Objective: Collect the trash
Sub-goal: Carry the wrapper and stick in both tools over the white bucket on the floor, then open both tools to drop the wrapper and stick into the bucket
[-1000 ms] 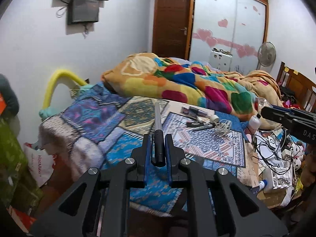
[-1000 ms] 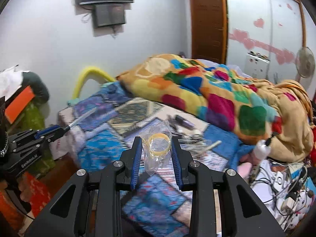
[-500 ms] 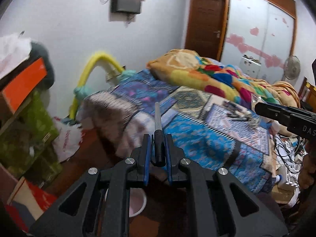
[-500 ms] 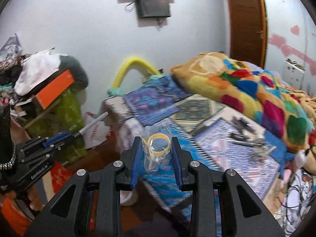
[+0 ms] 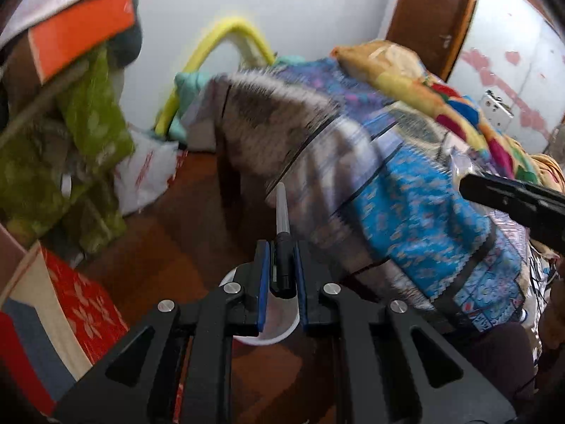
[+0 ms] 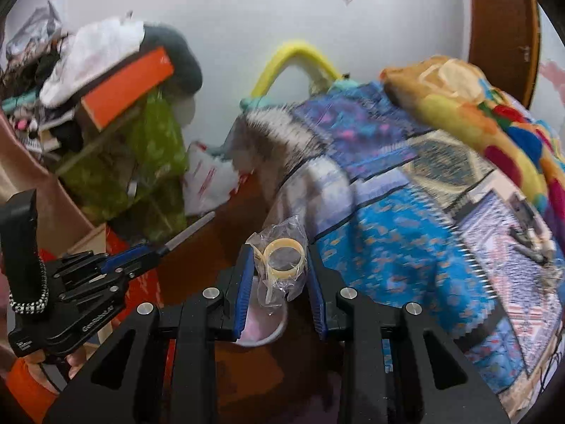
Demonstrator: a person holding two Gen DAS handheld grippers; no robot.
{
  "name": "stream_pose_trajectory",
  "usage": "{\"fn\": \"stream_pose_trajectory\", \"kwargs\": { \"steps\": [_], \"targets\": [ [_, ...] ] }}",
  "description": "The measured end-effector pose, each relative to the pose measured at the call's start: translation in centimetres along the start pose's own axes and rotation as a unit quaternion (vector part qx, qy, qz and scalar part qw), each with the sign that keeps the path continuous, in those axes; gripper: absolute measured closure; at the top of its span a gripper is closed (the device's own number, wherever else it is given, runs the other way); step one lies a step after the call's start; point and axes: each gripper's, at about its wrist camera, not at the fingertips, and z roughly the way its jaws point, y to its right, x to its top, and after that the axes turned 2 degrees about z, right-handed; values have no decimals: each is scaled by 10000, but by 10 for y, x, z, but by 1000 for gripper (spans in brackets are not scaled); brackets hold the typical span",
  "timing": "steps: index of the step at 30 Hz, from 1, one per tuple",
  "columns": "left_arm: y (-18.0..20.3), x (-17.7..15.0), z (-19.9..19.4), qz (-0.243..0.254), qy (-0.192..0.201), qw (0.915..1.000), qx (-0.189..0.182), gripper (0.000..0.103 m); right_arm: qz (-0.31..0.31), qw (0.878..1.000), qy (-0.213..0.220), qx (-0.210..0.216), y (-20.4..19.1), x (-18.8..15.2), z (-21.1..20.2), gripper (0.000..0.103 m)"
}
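Note:
My left gripper point(image 5: 281, 265) is shut on a pen point(image 5: 282, 219) with a black grip and a pale barrel that points forward. It also shows in the right wrist view point(image 6: 141, 251) at the left, with the pen point(image 6: 187, 235) sticking out. My right gripper point(image 6: 280, 268) is shut on a clear plastic bag point(image 6: 282, 282) holding a yellow tape ring point(image 6: 284, 259). Its finger shows in the left wrist view point(image 5: 512, 199) at the right. A pinkish-white bin point(image 6: 263, 328) stands on the floor below both grippers, partly hidden behind the fingers; in the left wrist view its rim point(image 5: 279, 334) shows between them.
The bed with a patterned blue cover point(image 5: 406, 198) and a colourful blanket point(image 6: 476, 113) fills the right. A cluttered pile with an orange box point(image 6: 127, 88) and green cloth point(image 6: 148, 162) stands at the left. A white plastic bag point(image 5: 144, 173) lies on the brown floor point(image 5: 169, 247).
Both grippers have swung left and down, away from the bed top toward the floor. The bin has come nearer and now sits just under the fingers. Both holds are unchanged.

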Motion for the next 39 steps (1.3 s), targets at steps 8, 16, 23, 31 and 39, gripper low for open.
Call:
{"fn": "stream_pose_trajectory", "kwargs": {
  "steps": [8, 16, 23, 31, 39],
  "targets": [
    [-34, -30, 77, -447, -787, 9958, -97, 90, -23, 9961, -884, 79, -16, -18, 85, 76],
    [-46, -53, 146, -552, -1596, 9856, 52, 90, 1, 9867, -1600, 278, -22, -34, 149, 76],
    [-55, -54, 166, -732, -1743, 9820, 9, 90, 77, 9833, -1777, 397, -22, -32, 173, 76],
    [-56, -48, 155, -689, -1519, 9857, 224, 74, 240, 9802, -1879, 583, -14, -31, 177, 52],
    [-49, -39, 125, -554, -1390, 9883, 304, 74, 267, 9845, -1665, 475, -8, -29, 150, 52]
  ]
}}
